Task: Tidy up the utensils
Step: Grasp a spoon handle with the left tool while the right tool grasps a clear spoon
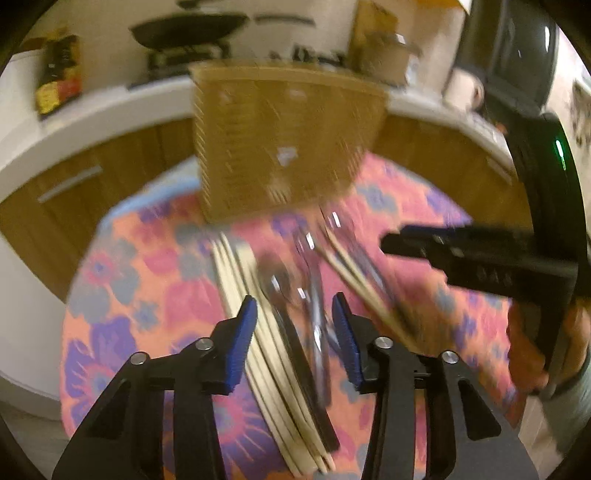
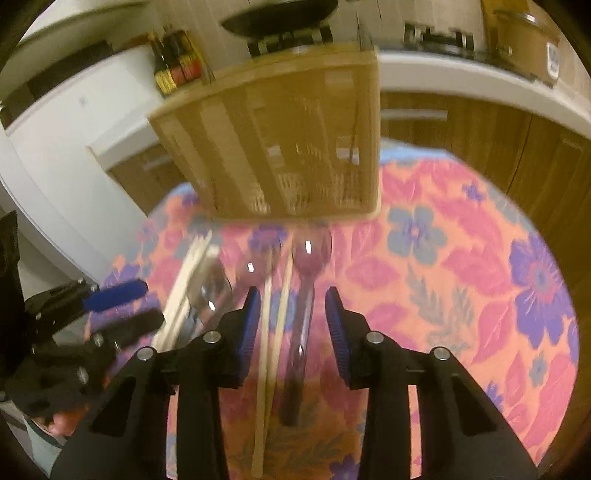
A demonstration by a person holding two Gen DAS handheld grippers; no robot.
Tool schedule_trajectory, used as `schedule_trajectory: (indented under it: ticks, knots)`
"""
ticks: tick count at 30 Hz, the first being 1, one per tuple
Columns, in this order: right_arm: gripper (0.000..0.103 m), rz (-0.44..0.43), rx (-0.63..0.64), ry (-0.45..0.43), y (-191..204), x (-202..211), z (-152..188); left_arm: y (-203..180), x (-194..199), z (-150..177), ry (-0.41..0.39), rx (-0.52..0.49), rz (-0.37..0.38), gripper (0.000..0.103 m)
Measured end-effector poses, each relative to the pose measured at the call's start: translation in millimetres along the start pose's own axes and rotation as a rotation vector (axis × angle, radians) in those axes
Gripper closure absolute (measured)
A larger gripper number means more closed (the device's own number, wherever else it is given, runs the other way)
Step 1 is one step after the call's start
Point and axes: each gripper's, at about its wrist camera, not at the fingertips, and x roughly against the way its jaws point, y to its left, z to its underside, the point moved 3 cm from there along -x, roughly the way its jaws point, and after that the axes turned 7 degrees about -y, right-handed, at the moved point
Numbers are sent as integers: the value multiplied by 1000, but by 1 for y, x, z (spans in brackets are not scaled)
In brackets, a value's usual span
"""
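A wooden utensil organizer with long compartments lies at the far side of a round table with a floral cloth. Metal spoons and pale chopsticks lie on the cloth in front of it. My left gripper is open, hovering over a spoon and chopsticks. My right gripper is open above a spoon and a chopstick pair; it also shows in the left wrist view. The left gripper shows at the left of the right wrist view.
A white kitchen counter with wooden cabinets curves behind the table. On it stand a black pan, bottles and a cardboard box. The table edge drops off at left.
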Motion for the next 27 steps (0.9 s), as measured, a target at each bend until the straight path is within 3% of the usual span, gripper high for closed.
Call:
schedule_trajectory:
  ticks: [2,9,16,20,21,23,27]
  knots:
    - [75,-10,-7,32,-1,-7,7,-7,-7,8,43,-35,9,71]
    - [81,3,4,84,1,-21,19,-19,-25,18,97,-99,-28,71]
    - [92,41,34,105,3,-31,22,-23,-28,17,121,-116,-52,72]
    - [93,64,53,107,5,-30,25,-26,-29,18,124,-120,-67,74]
    - [93,72,51,104,5,-29,26,-28,-29,18,125,-124,-69,75]
    - [93,70,40,99,1,-25,27,-32,-30,18,134,-122,-54,91]
    - [93,78,16,88,-10,-15,27,-38,-33,21,145,-121,-49,93]
